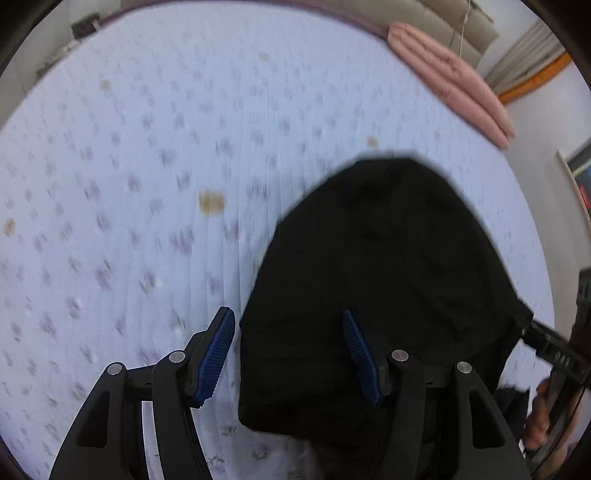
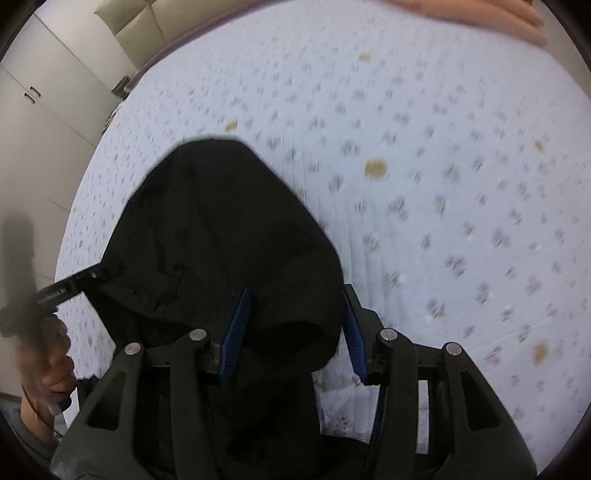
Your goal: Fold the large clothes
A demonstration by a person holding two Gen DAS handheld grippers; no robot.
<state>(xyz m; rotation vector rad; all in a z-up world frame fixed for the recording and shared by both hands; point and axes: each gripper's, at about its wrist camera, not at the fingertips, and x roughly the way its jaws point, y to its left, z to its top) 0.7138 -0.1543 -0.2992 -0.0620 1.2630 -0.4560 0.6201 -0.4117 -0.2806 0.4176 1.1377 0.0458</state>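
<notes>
Left gripper [image 1: 289,356]: blue ribbed pads apart, the edge of a black garment [image 1: 388,277] lying between them. The left pad sits clear over the sheet; whether the right pad touches the cloth cannot be told.

Right gripper [image 2: 297,332]: jaws apart, cloth bunched between them, left pad against the fabric, right pad [image 2: 355,341] just beside its edge. No firm clamp visible; the gap is widening slightly.

In each wrist view the other gripper shows at the frame's side, reaching the garment's far corner, with the person's hand [image 2: 48,365] on its handle.

Black garment: folded into a rounded, dome-like shape on the bed [image 1: 147,147], its near edge at both grippers.

Bed sheet: pale blue with small purple flowers and several brownish spots [image 1: 211,201]. View motion-blurred.

Far: a pink folded quilt [image 1: 454,79] on the bed's far edge, beige padded headboard [image 1: 461,22] behind.
</notes>
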